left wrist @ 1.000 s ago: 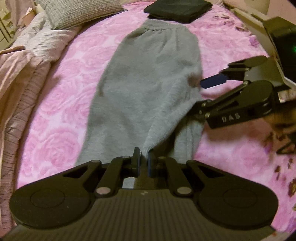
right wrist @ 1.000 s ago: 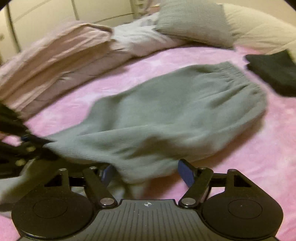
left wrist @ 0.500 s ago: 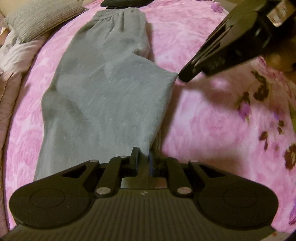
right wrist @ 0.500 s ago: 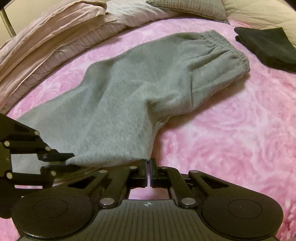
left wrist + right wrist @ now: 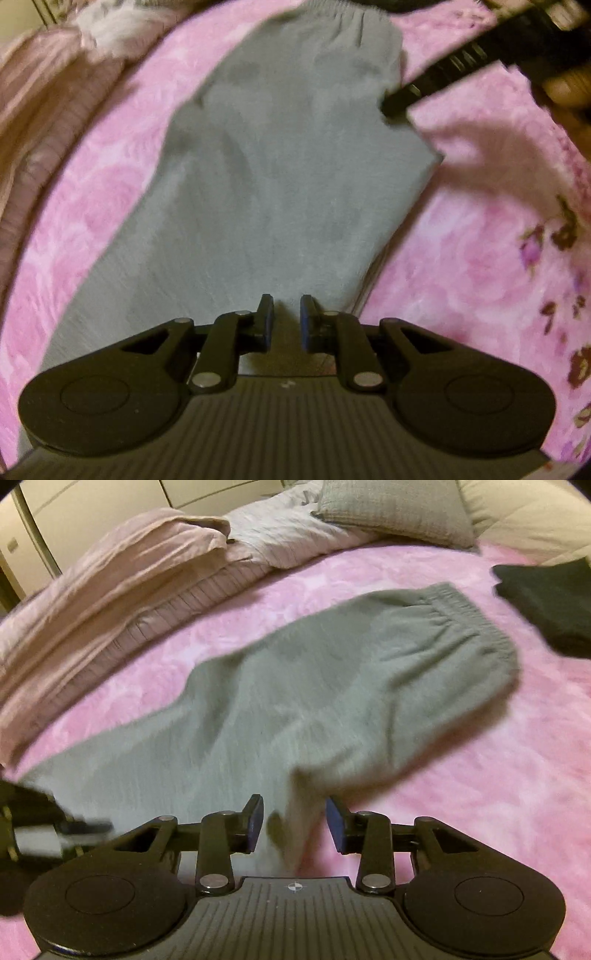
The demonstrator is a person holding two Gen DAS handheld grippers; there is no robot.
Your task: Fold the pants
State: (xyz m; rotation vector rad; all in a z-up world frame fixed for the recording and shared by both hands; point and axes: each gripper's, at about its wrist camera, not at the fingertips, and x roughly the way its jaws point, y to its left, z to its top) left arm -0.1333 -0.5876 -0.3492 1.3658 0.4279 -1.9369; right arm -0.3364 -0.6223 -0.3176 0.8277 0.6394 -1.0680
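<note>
Grey pants [image 5: 280, 177] lie leg-over-leg on the pink bed [image 5: 498, 775]. Left tool [image 5: 284, 319] and right tool [image 5: 293, 821], clamped half a second ago, now gape, holding nothing. Lengthwise fold done.

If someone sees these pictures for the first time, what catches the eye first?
The soft grey sweatpants with an elastic waistband lie long across the pink rose-patterned bedspread. Both black grippers, left gripper and right gripper, are open over the near end. A folded black garment lies beyond the waistband.
</note>
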